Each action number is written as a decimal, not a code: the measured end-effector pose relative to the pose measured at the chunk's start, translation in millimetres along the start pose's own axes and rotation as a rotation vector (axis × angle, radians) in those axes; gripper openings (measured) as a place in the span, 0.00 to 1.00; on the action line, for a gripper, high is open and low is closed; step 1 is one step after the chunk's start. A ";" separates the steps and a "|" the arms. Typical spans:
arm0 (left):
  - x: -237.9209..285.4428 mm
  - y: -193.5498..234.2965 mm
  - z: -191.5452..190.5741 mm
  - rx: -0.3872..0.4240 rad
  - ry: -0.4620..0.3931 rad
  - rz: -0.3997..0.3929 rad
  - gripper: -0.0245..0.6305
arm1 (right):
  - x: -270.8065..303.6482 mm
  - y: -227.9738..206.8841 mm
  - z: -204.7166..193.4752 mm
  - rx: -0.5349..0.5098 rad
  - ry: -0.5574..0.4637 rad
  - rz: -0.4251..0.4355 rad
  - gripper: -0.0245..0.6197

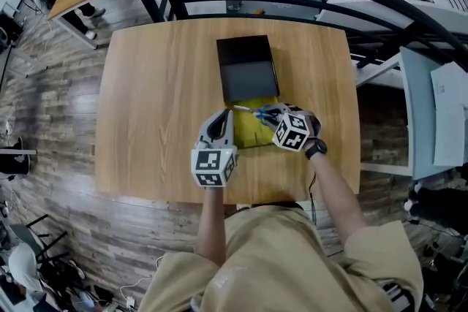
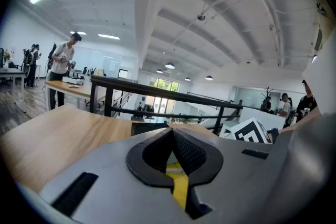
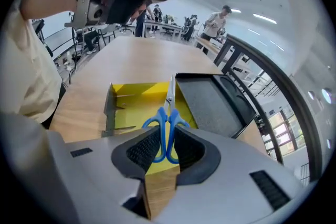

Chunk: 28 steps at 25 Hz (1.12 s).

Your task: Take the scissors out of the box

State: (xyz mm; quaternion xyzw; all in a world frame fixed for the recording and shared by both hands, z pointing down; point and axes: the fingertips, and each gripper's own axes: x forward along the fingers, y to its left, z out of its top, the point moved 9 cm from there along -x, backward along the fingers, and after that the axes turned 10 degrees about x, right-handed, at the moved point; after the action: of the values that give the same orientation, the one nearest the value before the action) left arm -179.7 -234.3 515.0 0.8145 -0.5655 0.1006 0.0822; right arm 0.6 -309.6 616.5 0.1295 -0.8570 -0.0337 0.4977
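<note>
Scissors [image 3: 169, 107] gripped over the open yellow box [image 3: 128, 107].
The right gripper [image 3: 167, 129] has its fingers clenched on the scissors' blue handles, with the blades pointing away above the box's floor. The box sits on the desk [image 1: 161, 99], with a black lid [image 1: 247, 69] just beyond it. The left gripper [image 2: 172, 129], its fingers pressed together at the tips, is at the box's left side.

The box [image 1: 252, 129] is open on top. The black lid [image 1: 247, 69] lies just behind it; bare table [image 1: 153, 99] spreads left.
</note>
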 end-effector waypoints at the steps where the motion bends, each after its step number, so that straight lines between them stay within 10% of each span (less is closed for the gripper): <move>1: -1.7 -0.7 2.9 0.004 -0.004 -0.001 0.06 | -6.7 1.4 3.7 0.012 -0.022 -0.018 0.17; 16: -51.3 -34.5 47.5 0.104 -0.087 -0.006 0.06 | -147.7 44.9 40.1 0.498 -0.593 -0.325 0.17; 28: -101.2 -70.9 90.4 0.185 -0.221 0.043 0.06 | -251.1 87.3 66.0 0.535 -0.942 -0.573 0.17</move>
State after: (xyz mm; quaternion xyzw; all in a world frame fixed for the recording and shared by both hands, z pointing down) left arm -141.2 -140.6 400.2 0.8124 -0.5767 0.0637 -0.0582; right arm 45.6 -165.9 387.7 0.4463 -0.8948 -0.0034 -0.0135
